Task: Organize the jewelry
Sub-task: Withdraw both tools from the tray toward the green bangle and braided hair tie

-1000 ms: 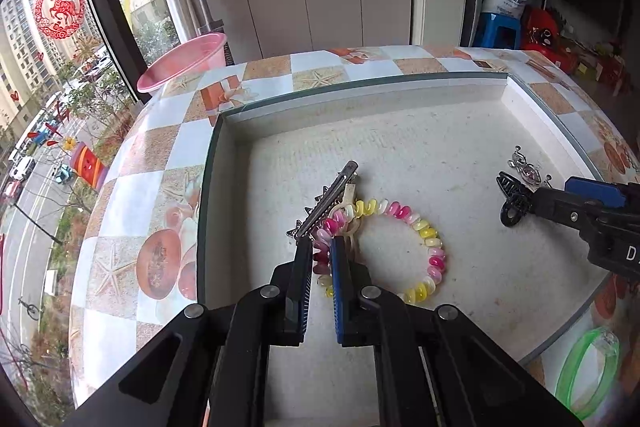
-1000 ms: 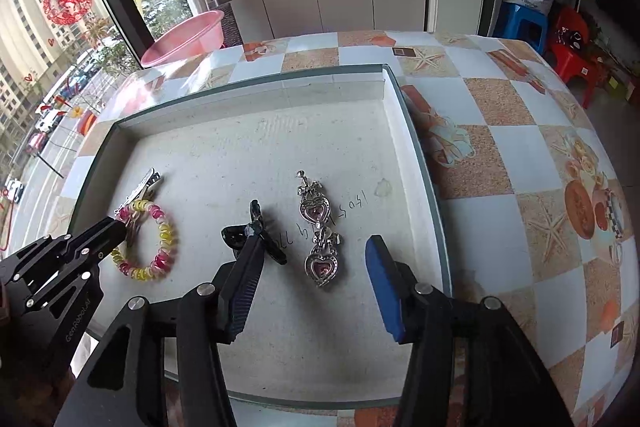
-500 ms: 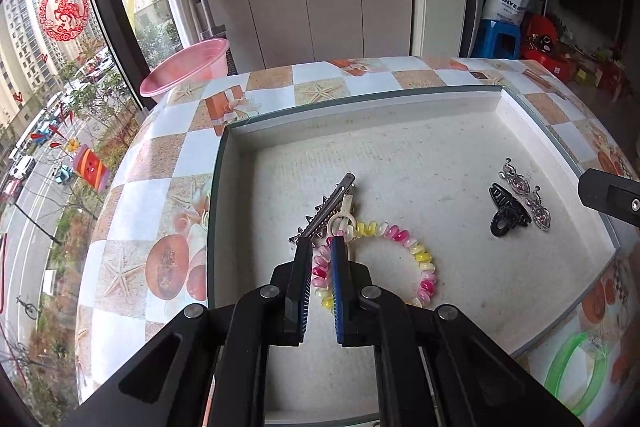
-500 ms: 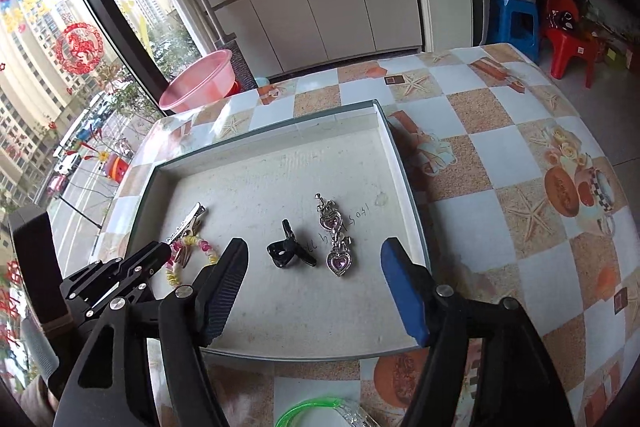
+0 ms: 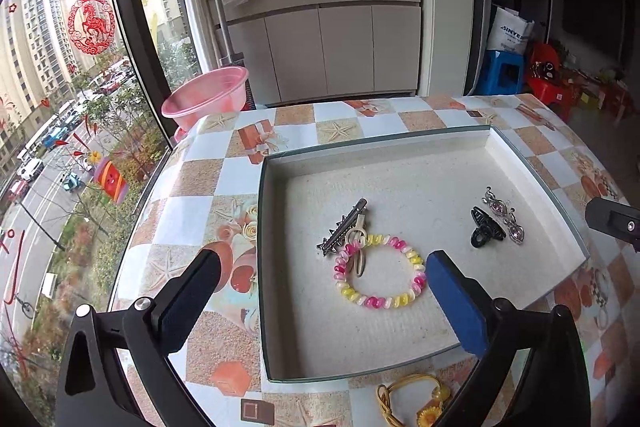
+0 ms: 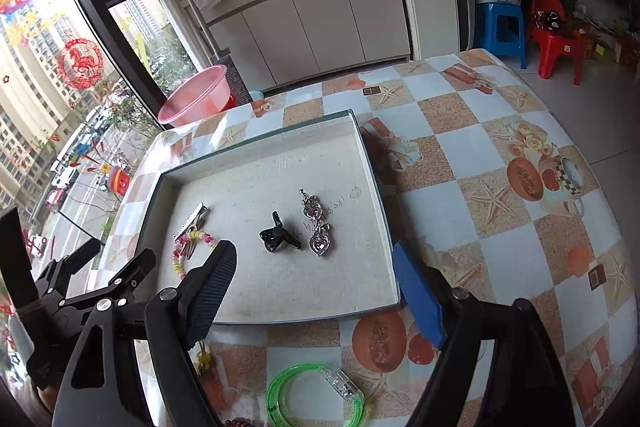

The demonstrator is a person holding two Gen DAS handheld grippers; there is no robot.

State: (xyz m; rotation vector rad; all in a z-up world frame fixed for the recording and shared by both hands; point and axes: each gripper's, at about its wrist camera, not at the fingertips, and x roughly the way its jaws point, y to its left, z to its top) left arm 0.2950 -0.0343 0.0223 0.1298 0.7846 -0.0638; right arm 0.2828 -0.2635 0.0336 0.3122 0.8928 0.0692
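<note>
A: Hovering over the near edge of the tray [image 5: 536,167], the left hand-held gripper [image 5: 320,291] is spread wide and holds nothing. The right hand-held gripper [image 6: 316,291] is just as wide and just as bare.

B: Where is the jewelry?

A: 4 pieces lie in the tray: the coil bracelet [image 5: 380,269] touching the silver hair clip [image 5: 344,225], and the black claw clip [image 5: 486,229] just beside the heart pendant [image 5: 505,214]. Outside it, on the tabletop [image 6: 480,155], lie a green bangle [image 6: 316,393] and a yellow flower tie [image 5: 412,401].

B: What could go wrong?

A: I judge that pinching the bracelet may drag the clip along, since they overlap. The bangle looks smooth and could squirt out of the pads.

B: Anything unclear?

A: The yellow tie is cut off at the frame edge, and beads at the bottom of the right view are barely visible.
</note>
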